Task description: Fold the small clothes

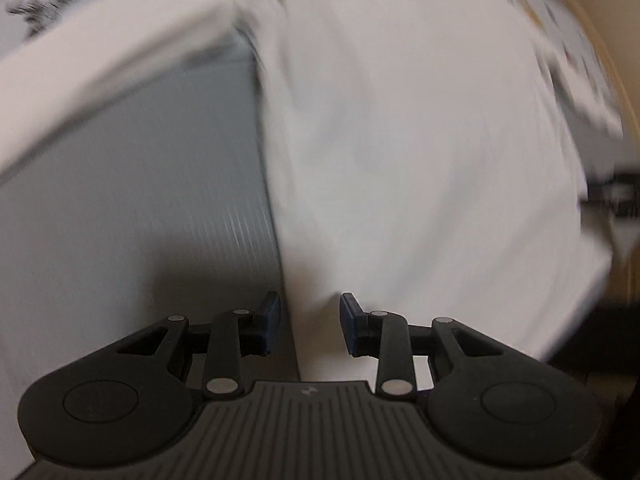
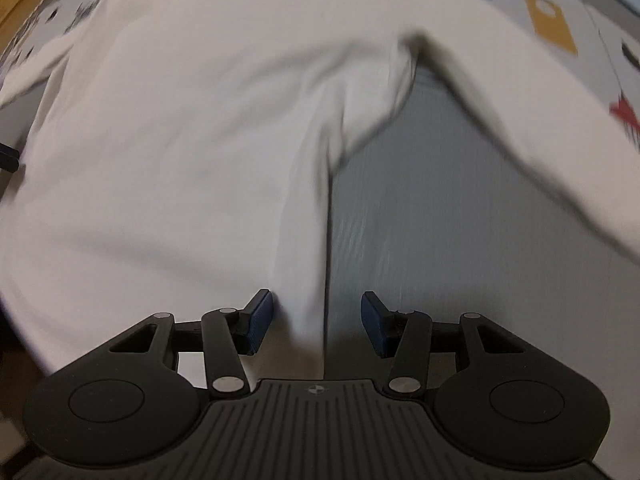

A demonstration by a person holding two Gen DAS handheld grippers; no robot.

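I am holding both tongs, left (image 1: 310, 324) and right (image 2: 317, 322), open over the white long-sleeved shirt (image 1: 400, 140). Soft, light, floppy; I am judging its side edges the best grip.

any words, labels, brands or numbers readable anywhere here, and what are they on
No readable text in either view.
Patterned cloth under the white garment: black scribble-like prints, a mustard tag shape and a red shape, too blurred to read as words.
Right gripper base: a small round emblem, no letters.
Left gripper base: a small mark, too small to read.
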